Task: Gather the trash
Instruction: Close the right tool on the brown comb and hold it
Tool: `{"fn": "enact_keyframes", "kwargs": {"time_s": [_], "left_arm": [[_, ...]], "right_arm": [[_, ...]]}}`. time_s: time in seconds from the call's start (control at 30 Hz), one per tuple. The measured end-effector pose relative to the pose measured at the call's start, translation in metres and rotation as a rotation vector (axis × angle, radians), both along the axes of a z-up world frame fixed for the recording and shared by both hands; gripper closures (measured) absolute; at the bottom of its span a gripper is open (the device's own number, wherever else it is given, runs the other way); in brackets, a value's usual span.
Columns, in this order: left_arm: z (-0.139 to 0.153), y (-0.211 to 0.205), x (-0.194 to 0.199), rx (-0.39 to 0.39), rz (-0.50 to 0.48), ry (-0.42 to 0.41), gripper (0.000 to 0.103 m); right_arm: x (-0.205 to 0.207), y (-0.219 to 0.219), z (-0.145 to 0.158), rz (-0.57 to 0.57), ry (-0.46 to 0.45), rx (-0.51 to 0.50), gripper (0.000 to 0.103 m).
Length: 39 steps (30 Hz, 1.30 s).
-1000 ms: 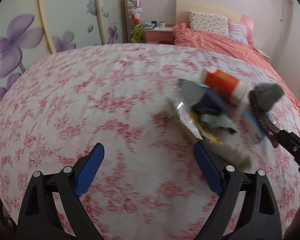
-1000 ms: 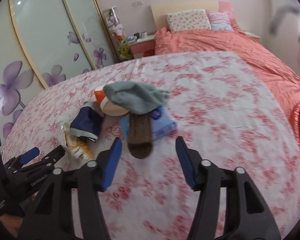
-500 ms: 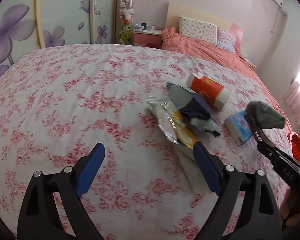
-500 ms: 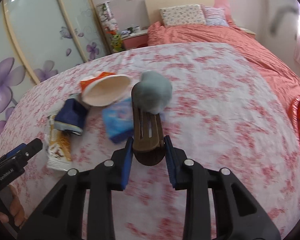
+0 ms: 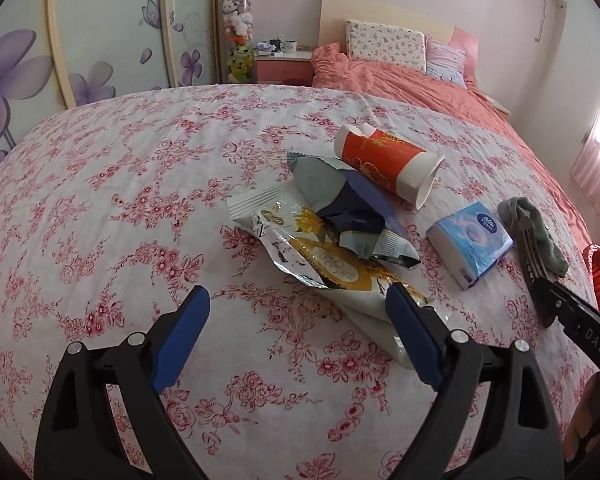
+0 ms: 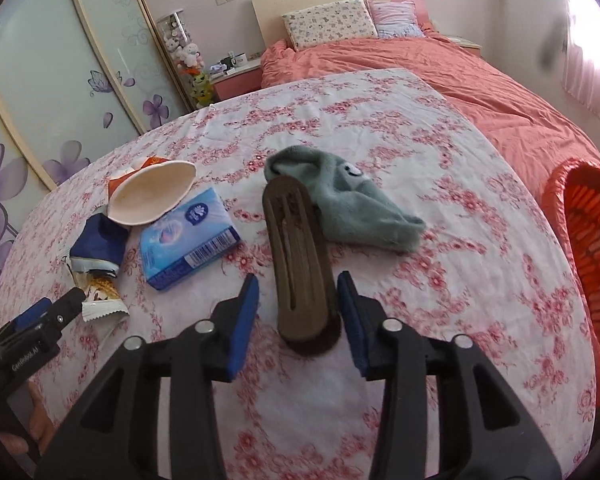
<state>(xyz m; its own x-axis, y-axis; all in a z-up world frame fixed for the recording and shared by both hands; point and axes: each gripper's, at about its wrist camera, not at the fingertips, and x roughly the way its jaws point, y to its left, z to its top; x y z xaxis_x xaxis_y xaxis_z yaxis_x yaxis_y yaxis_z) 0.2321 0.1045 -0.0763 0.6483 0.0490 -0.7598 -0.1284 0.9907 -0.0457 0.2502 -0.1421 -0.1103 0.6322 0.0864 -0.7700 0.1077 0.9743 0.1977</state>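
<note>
Starting at my left, the left tongs point(image 5: 296, 292) hang wide apart over the flowered bedspread point(image 5: 120, 200) with nothing between the pads. The litter begins at about one o'clock from them. Nearest is a silver-and-yellow snack wrapper point(image 5: 320, 256), its tail lying just under my right-hand pad. It looks light, crinkly and slick, so I judge a pinch across the flat crimped end would hold best. Its gold print seems to read "36", but I cannot make out the rest.

A dark blue wrapper point(image 5: 348, 208) lies on top of it, crumpled and just as flimsy. At twelve o'clock from that, a red paper cup point(image 5: 384, 160) lies on its side. It is stiff but easily crushed, so I would take it gently by the rim. The blue tissue pack point(image 5: 468, 244) beside it is soft and squashy. It carries an oval logo too small to read and a barcode on one edge.

My right tongs point(image 6: 298, 280) have just been opening. A brown slotted piece point(image 6: 300, 256) lies between the pads, rigid and narrow, and nothing is clamped on it. A soft grey sock point(image 6: 352, 208) touches it at one o'clock. The orange basket point(image 6: 588, 232) waits at three o'clock. On the tongs themselves I can read "GenRobot.AI" on the left pair and "DAS" on the right.
</note>
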Motion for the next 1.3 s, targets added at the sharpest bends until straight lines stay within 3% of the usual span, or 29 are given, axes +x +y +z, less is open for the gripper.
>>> {"fn": "enact_keyframes", "kwargs": {"time_s": [0.13, 0.33, 0.53, 0.63, 0.83, 1.0, 1.3], "left_arm": [[-0.004, 0.005, -0.003, 0.014, -0.009, 0.007, 0.014], [-0.008, 0.036, -0.008, 0.082, 0.023, 0.025, 0.014], [0.009, 0.046, -0.019, -0.118, 0.041, -0.003, 0.011], [0.018, 0.023, -0.018, -0.143, 0.005, -0.019, 0.01], [0.018, -0.028, -0.008, -0.077, -0.048, -0.012, 0.008], [0.005, -0.044, 0.011, 0.023, 0.0, 0.036, 0.008], [-0.006, 0.005, 0.002, 0.036, 0.057, 0.067, 0.008]], "right_arm": [[0.004, 0.004, 0.0, 0.002, 0.005, -0.056, 0.073], [-0.001, -0.005, 0.0, -0.003, 0.004, -0.049, 0.073], [-0.002, -0.005, -0.001, -0.003, 0.005, -0.058, 0.073], [-0.001, -0.005, -0.001, -0.002, 0.006, -0.054, 0.072], [-0.002, -0.004, 0.0, 0.004, 0.007, -0.055, 0.072], [-0.002, -0.003, -0.001, 0.004, 0.008, -0.064, 0.072], [-0.003, -0.002, -0.001, 0.004, 0.008, -0.064, 0.072]]}}
